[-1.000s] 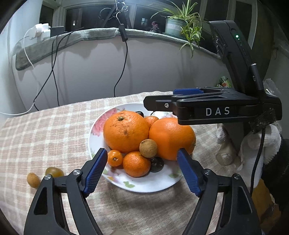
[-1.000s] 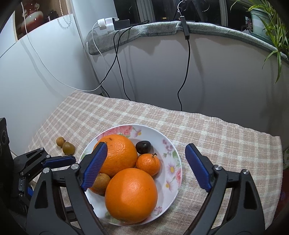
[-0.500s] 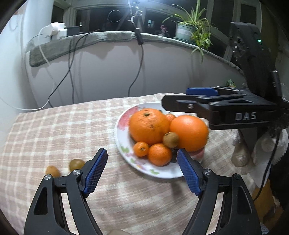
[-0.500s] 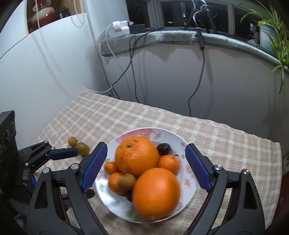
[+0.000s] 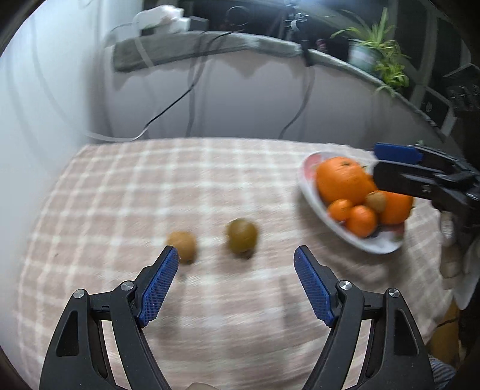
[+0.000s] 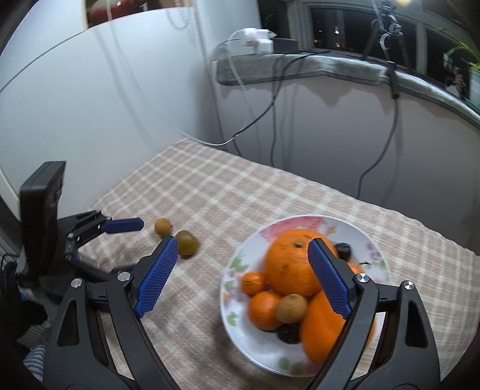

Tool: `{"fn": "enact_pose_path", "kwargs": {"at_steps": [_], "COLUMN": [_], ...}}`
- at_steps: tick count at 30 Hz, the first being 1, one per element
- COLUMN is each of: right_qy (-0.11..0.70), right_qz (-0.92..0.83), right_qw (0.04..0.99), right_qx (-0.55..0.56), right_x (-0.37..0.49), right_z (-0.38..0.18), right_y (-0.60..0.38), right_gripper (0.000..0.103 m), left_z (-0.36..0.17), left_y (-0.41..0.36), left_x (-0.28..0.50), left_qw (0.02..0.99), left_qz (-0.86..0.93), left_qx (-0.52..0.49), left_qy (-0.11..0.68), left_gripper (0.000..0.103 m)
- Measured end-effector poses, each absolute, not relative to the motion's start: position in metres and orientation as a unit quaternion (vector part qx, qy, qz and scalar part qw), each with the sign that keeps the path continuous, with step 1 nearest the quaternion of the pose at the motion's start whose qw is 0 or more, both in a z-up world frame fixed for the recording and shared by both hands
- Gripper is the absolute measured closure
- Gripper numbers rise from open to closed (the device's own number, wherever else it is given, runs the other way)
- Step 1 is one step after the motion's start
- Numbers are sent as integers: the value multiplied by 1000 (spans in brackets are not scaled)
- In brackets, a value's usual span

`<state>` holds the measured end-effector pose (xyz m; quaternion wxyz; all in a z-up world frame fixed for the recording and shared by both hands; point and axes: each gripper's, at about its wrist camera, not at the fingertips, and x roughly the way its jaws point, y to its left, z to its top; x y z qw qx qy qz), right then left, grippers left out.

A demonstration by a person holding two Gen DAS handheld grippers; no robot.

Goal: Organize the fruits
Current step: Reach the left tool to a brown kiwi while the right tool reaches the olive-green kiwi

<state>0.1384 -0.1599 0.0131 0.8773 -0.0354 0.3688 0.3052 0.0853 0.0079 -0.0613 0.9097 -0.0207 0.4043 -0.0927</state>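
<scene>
Left gripper (image 5: 236, 261) had swung from the plate (image 6: 240, 327) toward two loose fruits, jaws apart
Both grippers' jaws empty; greenish fruit (image 5: 241, 239) and brown fruit (image 5: 182, 246) remained near the tabletop's left edge, unplated

A soft cloth with pink and white squares (image 5: 150, 186) covers the table. Behind it stands a plain white wall (image 6: 315, 126), and a long grey stone ledge (image 6: 300, 67) runs along the top of the wall, with black cables (image 6: 271, 120) hanging down from it and a white plug block (image 6: 255, 40) sitting on it. A green plant with long thin leaves in a pale pot (image 5: 375, 51) stands on the ledge, in front of a dark window (image 6: 330, 27).
</scene>
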Motion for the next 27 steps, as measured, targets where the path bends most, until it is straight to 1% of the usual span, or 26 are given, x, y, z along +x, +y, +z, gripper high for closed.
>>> {"fn": "enact_pose_path", "kwargs": {"at_steps": [4, 7, 18, 19, 20, 22, 23, 25, 26, 27], "right_qy": [362, 358, 392, 392, 392, 394, 396, 403, 408, 411], "right_qz": [321, 330, 351, 354, 359, 366, 369, 372, 374, 374], "right_qw": [873, 872, 846, 845, 842, 838, 835, 830, 827, 825], "right_qx": [-50, -58, -84, -86, -88, -95, -98, -101, -103, -104], "right_x": [132, 129, 132, 132, 132, 132, 133, 136, 138, 139], "right_z": [8, 5, -10, -10, -10, -11, -12, -15, -17, -19], "right_y": [-142, -130, -97, -95, -93, -88, -85, -81, -79, -78], "right_gripper": [13, 13, 13, 13, 13, 23, 26, 35, 37, 42], "left_z": [-66, -70, -73, -74, -75, -76, -76, -77, -77, -77], "left_y": [24, 34, 49, 53, 56, 58, 58, 57, 57, 56], "left_x": [79, 79, 86, 87, 87, 88, 88, 88, 88, 88], "left_qw": [917, 913, 908, 905, 905, 904, 904, 904, 904, 904], "left_qz": [-70, -72, -46, -43, -45, -52, -53, -63, -65, -67], "left_qx": [-9, -35, -68, -78, -84, -90, -88, -85, -83, -82], "left_qy": [392, 399, 412, 415, 416, 415, 415, 414, 415, 415], "left_gripper": [24, 24, 25, 25, 28, 36, 41, 41, 45, 47]}}
